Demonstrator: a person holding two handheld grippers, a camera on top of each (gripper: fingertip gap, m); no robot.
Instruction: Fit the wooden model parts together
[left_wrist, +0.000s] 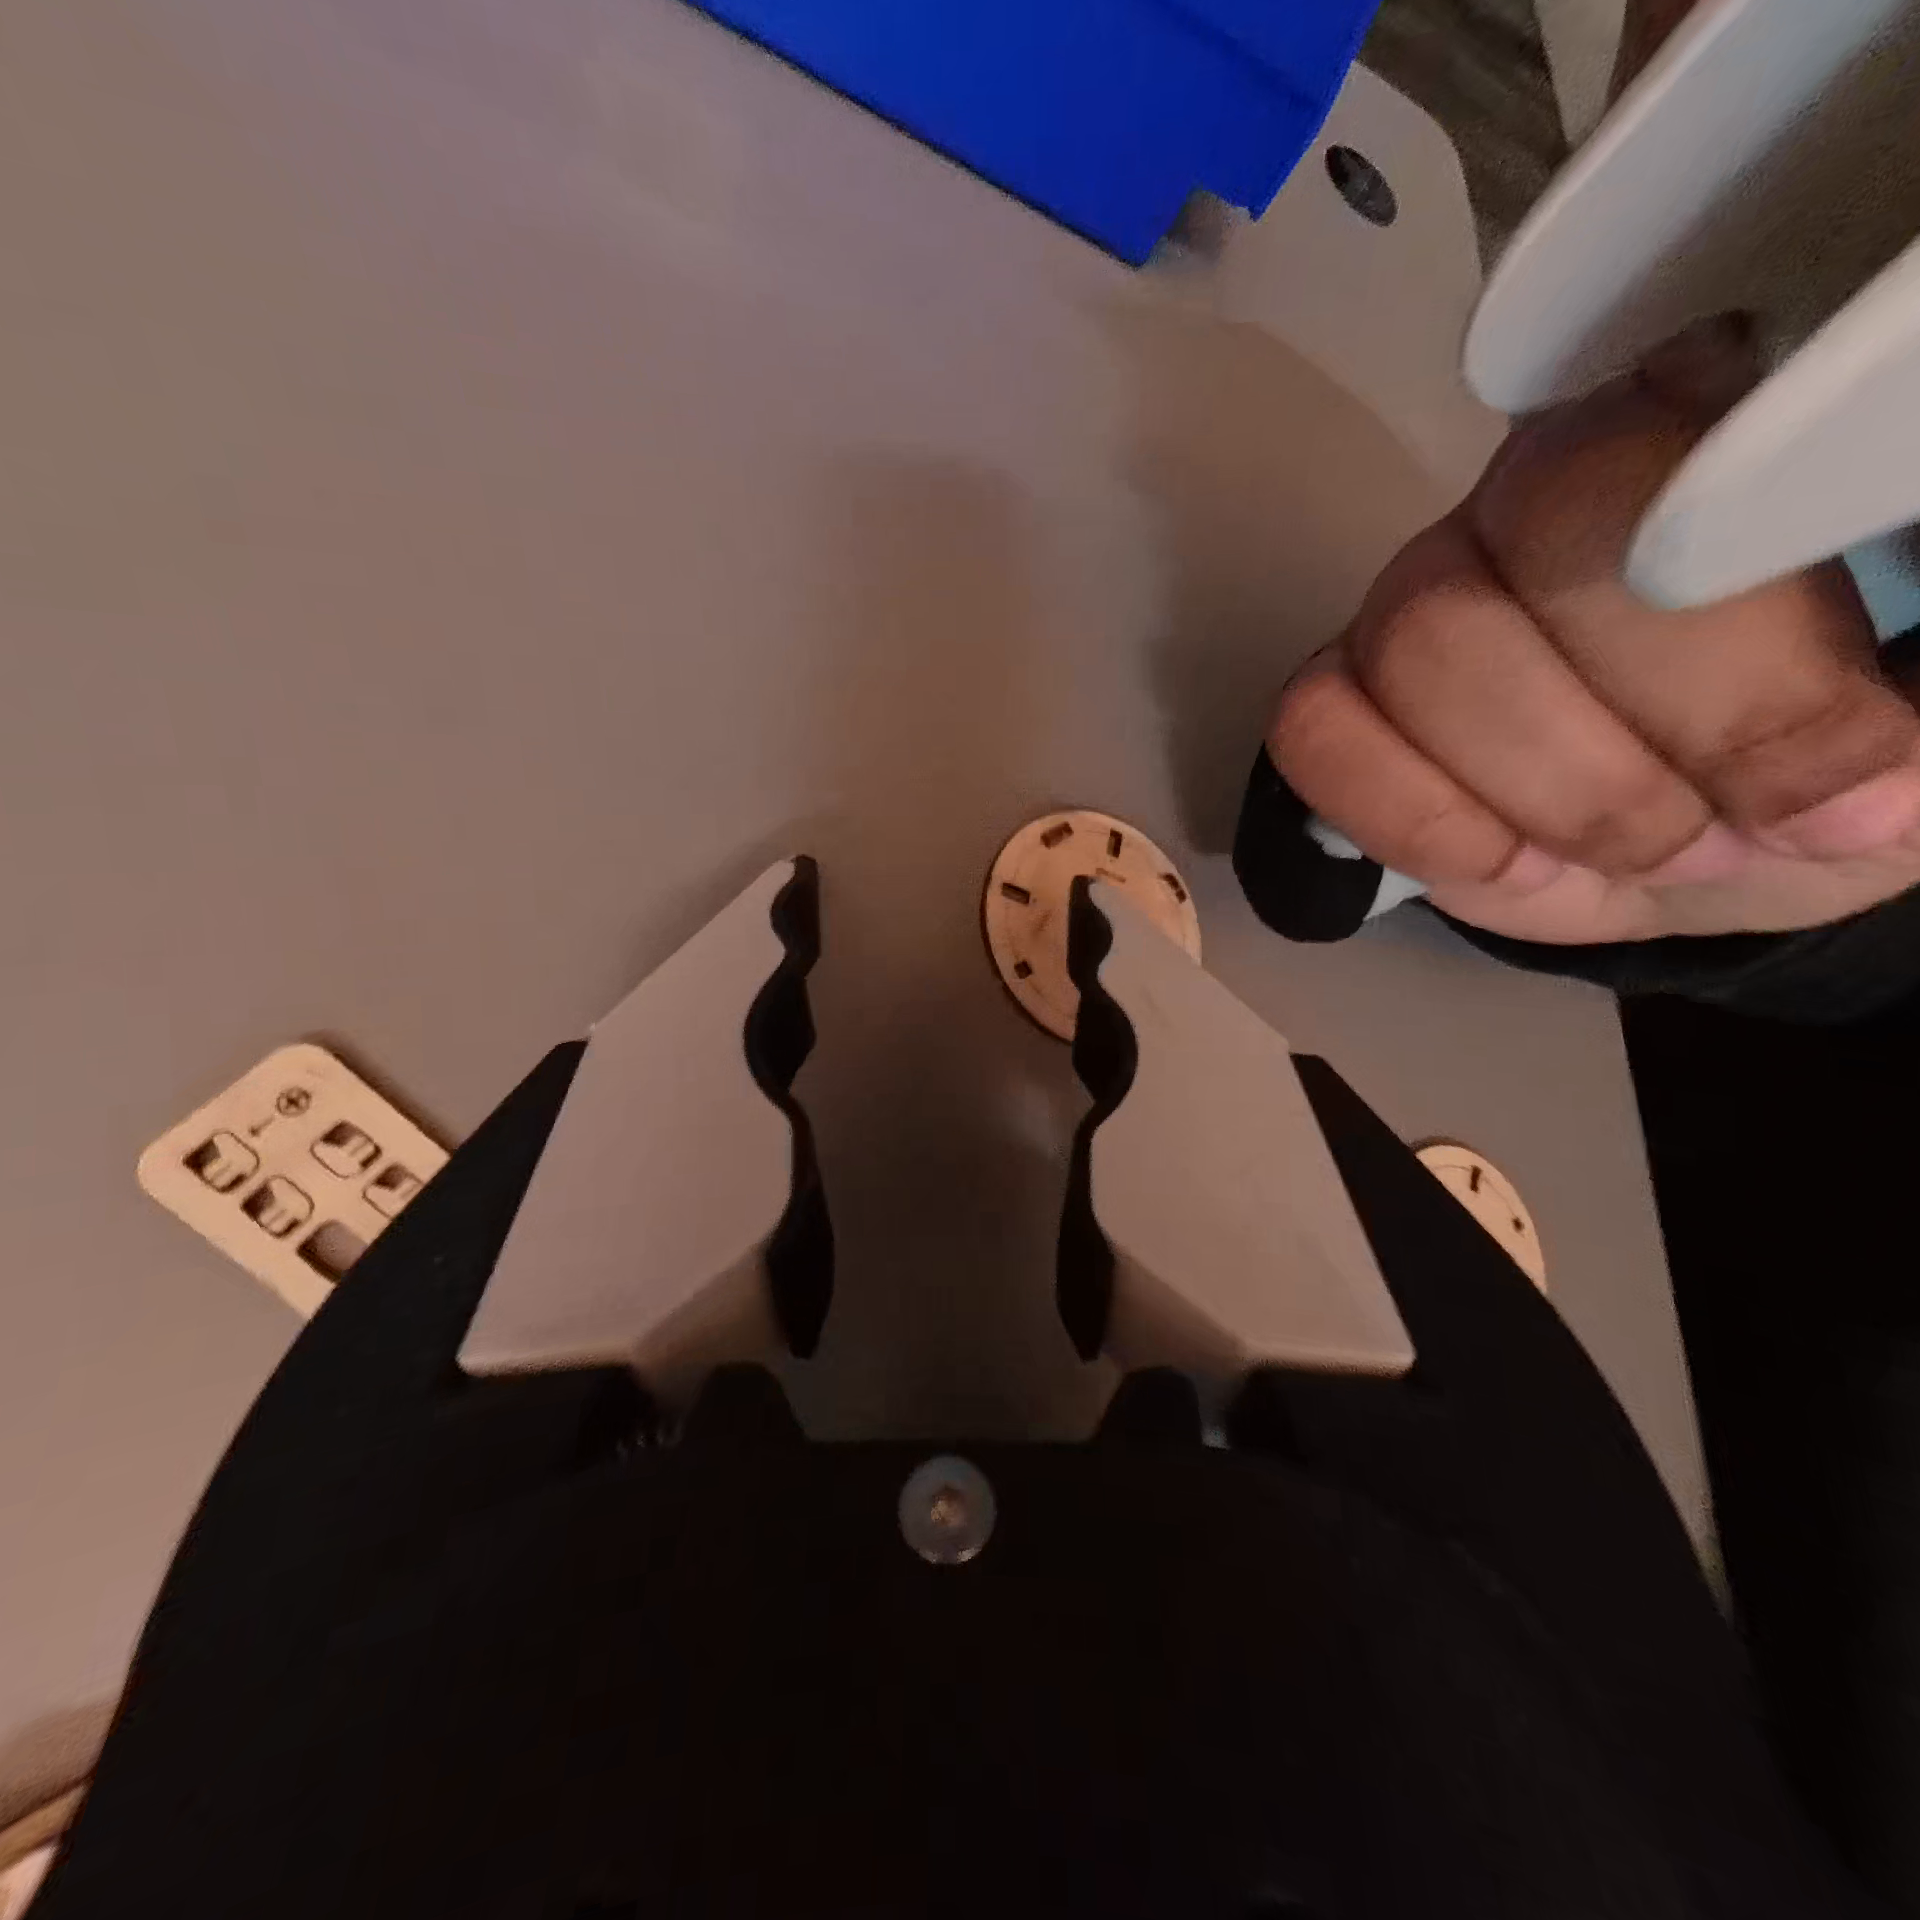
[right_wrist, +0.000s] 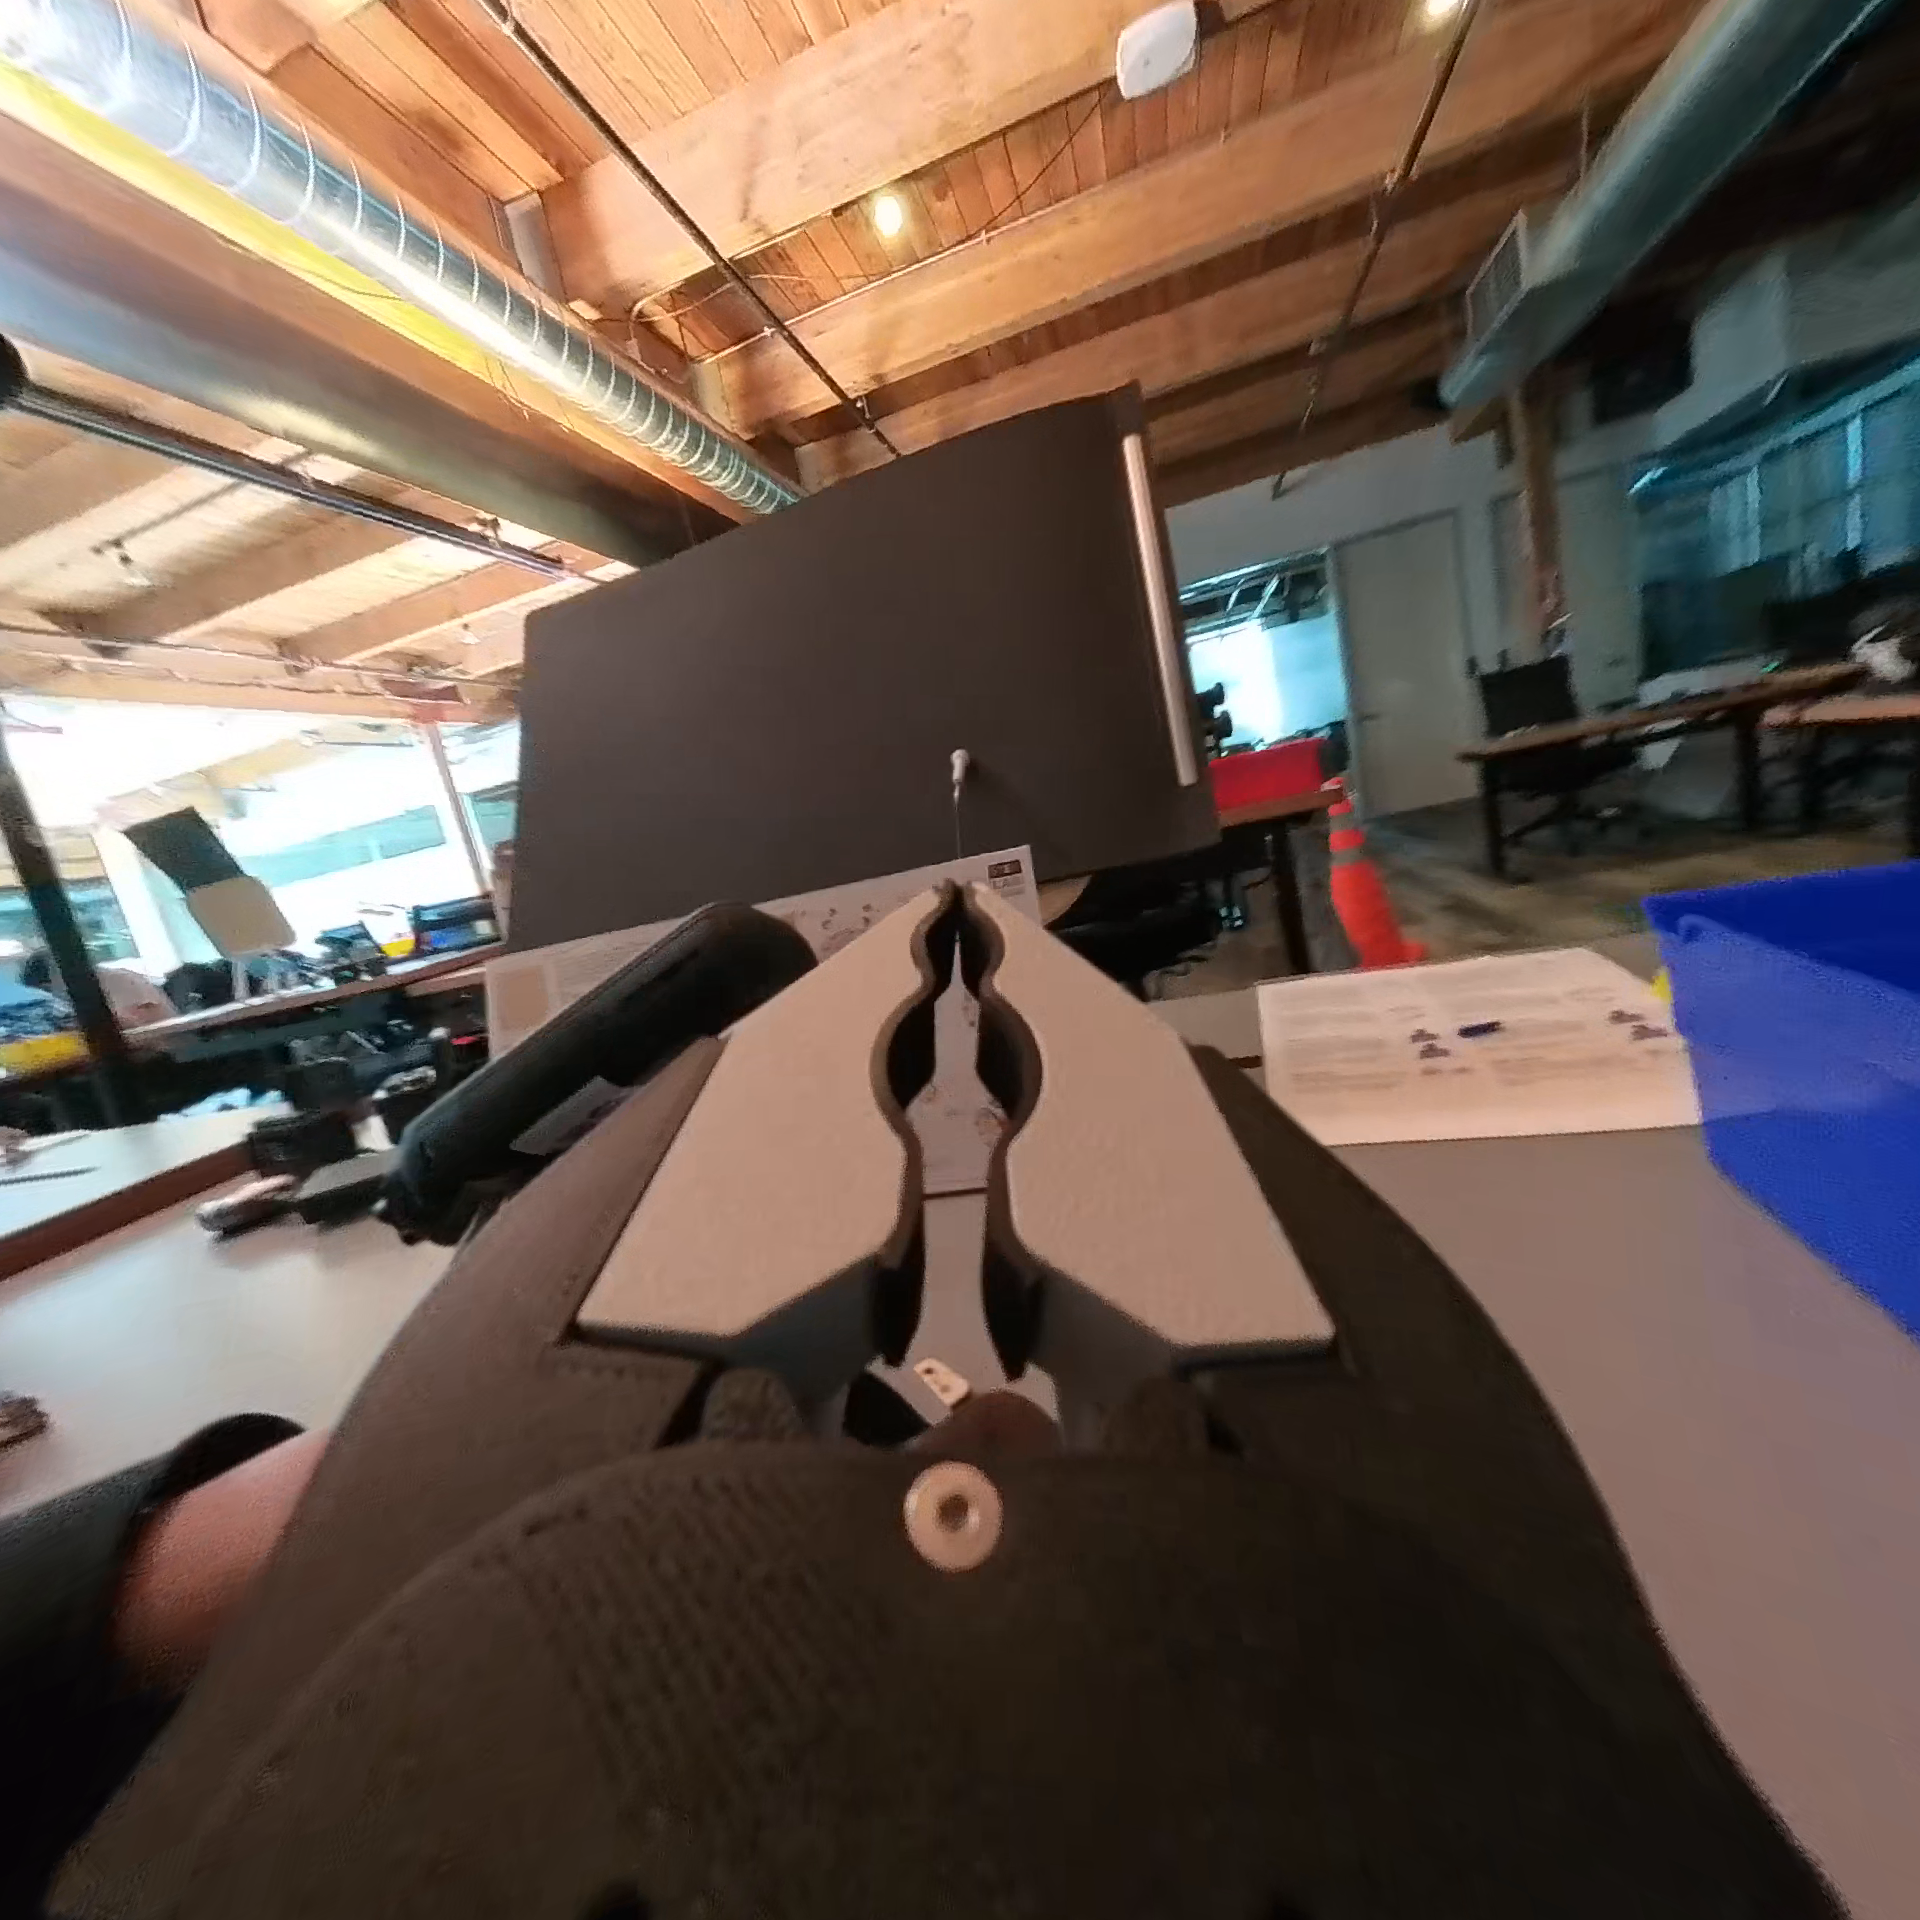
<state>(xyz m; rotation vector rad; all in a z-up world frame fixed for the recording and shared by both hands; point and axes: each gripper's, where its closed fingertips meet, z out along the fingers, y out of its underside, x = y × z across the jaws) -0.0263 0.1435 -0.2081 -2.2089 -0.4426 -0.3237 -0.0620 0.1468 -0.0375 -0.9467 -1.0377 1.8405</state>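
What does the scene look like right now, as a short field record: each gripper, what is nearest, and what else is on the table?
left gripper: open, nothing between the fingers, pointing down at the grey table
nearest to left: round wooden disc flat on the table, partly under the right-hand fingertip
right gripper: fingertips together, nothing seen between them, raised and pointing across the room
other wooden parts: slotted wooden plate; second disc
blue bin: at the table edge
printed sheets: beyond the right gripper

Round wooden disc (left_wrist: 1049, 914), slotted near its rim, lies flat on the grey table (left_wrist: 416, 520). The open, empty left gripper (left_wrist: 940, 883) hovers over it, one fingertip (left_wrist: 1091, 904) overlapping it.
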